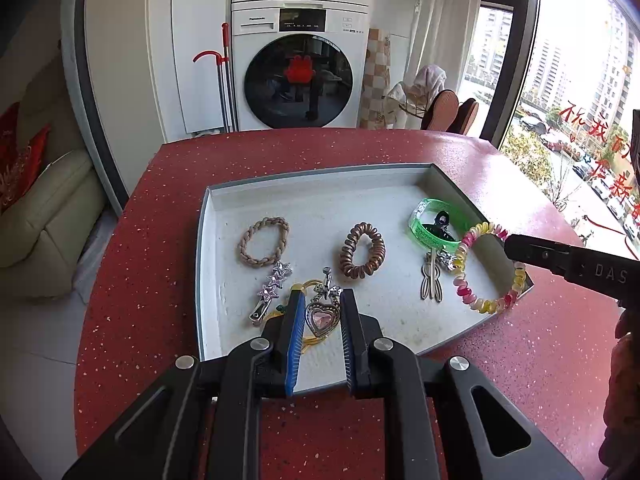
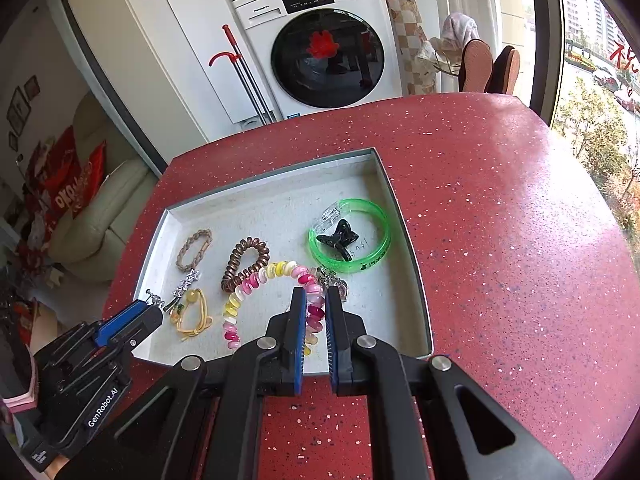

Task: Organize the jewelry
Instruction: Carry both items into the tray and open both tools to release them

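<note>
In the left wrist view, a heart charm [image 1: 320,319] is gripped between the narrow jaws of the left gripper [image 1: 320,300], low over the white tray [image 1: 280,200] on the red table [image 1: 480,160].

In the right wrist view, a pink and yellow coil band [image 2: 276,270] is pinched by the right gripper [image 2: 316,296] over the tray [image 2: 280,200], beside a green bangle [image 2: 374,258].

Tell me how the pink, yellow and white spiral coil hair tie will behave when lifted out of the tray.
The pink, yellow and white spiral coil hair tie, pinched in the right gripper, will probably sag and stretch, since its loop already bends unevenly. It looks light, being thin translucent plastic. It may snag the silver charm touching it.
</note>
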`<state>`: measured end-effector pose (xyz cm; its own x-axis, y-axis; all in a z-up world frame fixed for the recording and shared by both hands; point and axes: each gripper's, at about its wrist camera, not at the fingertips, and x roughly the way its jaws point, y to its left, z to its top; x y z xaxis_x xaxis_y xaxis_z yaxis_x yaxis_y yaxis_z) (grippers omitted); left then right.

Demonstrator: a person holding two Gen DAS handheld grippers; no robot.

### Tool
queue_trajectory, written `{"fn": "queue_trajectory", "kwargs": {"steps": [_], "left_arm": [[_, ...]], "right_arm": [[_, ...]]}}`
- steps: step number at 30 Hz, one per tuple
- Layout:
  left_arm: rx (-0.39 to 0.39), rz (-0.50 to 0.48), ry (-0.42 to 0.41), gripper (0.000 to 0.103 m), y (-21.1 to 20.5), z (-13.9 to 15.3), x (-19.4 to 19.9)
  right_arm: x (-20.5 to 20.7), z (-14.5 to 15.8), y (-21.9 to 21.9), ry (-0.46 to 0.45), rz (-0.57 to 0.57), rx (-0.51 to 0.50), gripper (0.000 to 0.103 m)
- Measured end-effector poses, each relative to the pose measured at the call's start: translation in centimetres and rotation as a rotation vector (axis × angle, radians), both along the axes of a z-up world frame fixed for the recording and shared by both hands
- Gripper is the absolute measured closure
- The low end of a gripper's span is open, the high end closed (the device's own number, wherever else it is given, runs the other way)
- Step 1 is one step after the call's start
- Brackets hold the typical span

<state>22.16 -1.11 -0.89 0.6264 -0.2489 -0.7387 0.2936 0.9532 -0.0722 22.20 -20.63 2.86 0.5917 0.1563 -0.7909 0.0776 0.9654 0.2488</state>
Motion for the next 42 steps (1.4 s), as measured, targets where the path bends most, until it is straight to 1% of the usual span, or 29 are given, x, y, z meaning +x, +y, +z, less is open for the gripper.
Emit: {"fn": "queue_trajectory", "kwargs": {"steps": [5,8,15,20,23,27,31,36,37,39,40,41,42], "left_arm": [[0.022,0.004,0.006,0.068,-0.7,-0.7,0.9],[0.050,0.010,-0.016,0.068,-0.9,-0.8,1.2],[0.076,0.022,0.000,0.068,-1.1,-1.8,2.1],[0.094,0.025,0.018,0.068,-1.7,-2.7,2.7],[0.117,0.030,0.014,0.068,-2.0,-3.1,3.2],[0.139,0.036,0.021,0.068,-2.1,-3.8,3.6],[0.174,0.031,0.010,0.068,-2.4,-4.2,3.6],[0.180,0.020,0.020,0.067,-2.5,-4.8,3.8],[0.184,0.017,0.021,0.067,-2.6,-4.8,3.8],[0.191,0.014,0.016,0.067,-2.6,-4.8,3.7],[0.188,0.012,0.016,0.067,-2.6,-4.7,3.6],[0.184,0.011,0.016,0.067,-2.6,-4.7,3.6],[0.180,0.012,0.015,0.067,-2.5,-4.6,3.5]], "right_arm": [[0.8,-0.5,0.0,0.003,-0.006,-0.014,0.093],[1.1,-0.9,-0.1,0.006,-0.019,-0.039,0.093],[2.0,-2.2,0.0,0.038,-0.018,-0.030,0.093],[2.6,-2.8,0.4,0.042,-0.035,-0.090,0.093],[2.9,-3.5,0.4,0.056,-0.029,-0.079,0.093],[3.0,-4.3,0.8,0.065,-0.019,-0.087,0.093],[3.1,-4.9,0.6,0.072,-0.022,-0.090,0.092],[3.0,-4.9,0.8,0.068,-0.004,-0.096,0.092],[2.9,-4.9,0.8,0.069,-0.004,-0.091,0.089],[2.7,-4.9,0.6,0.069,-0.007,-0.070,0.071],[2.6,-4.8,0.4,0.065,-0.009,-0.060,0.058],[2.4,-4.7,0.4,0.058,-0.010,-0.055,0.055],[2.2,-4.6,0.4,0.053,-0.008,-0.054,0.055]]}}
